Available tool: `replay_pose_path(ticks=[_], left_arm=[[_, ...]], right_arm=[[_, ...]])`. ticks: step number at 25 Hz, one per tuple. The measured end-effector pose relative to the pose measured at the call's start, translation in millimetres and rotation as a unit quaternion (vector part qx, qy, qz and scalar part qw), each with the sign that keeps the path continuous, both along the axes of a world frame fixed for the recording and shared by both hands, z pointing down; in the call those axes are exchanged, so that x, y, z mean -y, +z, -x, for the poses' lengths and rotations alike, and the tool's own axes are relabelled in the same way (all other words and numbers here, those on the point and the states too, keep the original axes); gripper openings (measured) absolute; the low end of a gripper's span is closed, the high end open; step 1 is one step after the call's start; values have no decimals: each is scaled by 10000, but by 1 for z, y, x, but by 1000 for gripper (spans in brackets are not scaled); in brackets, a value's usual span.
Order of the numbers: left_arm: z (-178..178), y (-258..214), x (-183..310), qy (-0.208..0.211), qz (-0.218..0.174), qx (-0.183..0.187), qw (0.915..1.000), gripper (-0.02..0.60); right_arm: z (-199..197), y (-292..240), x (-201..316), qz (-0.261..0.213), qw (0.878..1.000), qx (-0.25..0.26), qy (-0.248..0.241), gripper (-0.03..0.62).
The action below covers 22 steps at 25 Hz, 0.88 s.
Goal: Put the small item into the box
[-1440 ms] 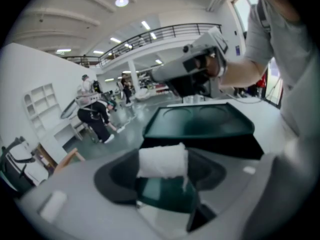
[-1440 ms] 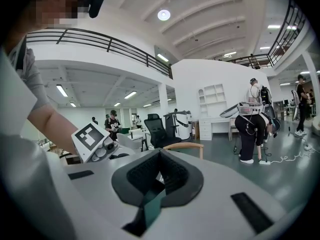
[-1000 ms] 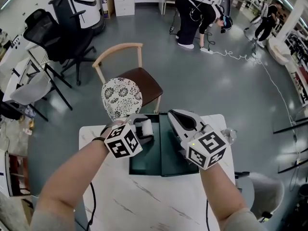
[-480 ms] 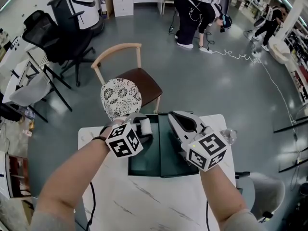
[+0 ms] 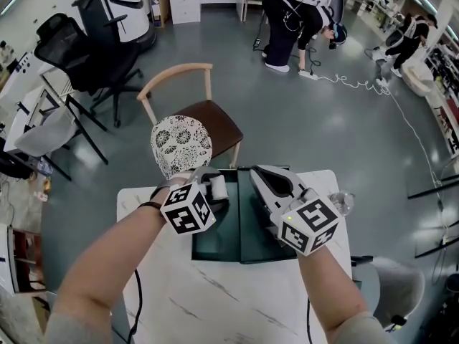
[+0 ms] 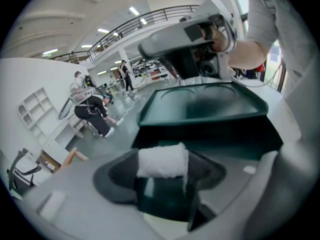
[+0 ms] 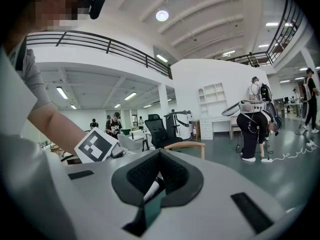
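Note:
The small item, a white roll (image 5: 217,188), sits between the jaws of my left gripper (image 5: 214,189), which is shut on it over the left part of the dark green box (image 5: 214,246). In the left gripper view the white roll (image 6: 163,160) is pinched above the box's dark inside (image 6: 210,134). My right gripper (image 5: 260,176) is shut at the far edge of the opened lid (image 5: 262,244). In the right gripper view a green edge (image 7: 153,206) sits between the closed jaws of my right gripper (image 7: 159,173).
The box lies on a white marble table (image 5: 215,299). A clear glass object (image 5: 343,202) stands at the table's right edge. A white lace-patterned chair back (image 5: 181,144) and a wooden chair (image 5: 192,113) stand just beyond the table. People work farther back.
My left gripper has edged slightly up and right with the roll. The right gripper and the box have hardly moved.

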State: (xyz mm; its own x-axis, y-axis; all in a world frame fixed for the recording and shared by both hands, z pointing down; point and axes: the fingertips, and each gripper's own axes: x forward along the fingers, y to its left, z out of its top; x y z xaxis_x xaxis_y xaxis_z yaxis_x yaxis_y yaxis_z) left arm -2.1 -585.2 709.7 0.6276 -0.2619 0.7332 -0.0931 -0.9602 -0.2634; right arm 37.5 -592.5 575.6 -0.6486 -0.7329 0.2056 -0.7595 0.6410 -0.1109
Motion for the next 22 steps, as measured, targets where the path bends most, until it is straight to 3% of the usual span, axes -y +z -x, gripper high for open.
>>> replay_pose_path(ticks=[22], left_arm=[[-3,-8,-3,-104,56,-83,9999,301]], right_arm=[[-8,-7,-7,-39,10000,0,25,8]])
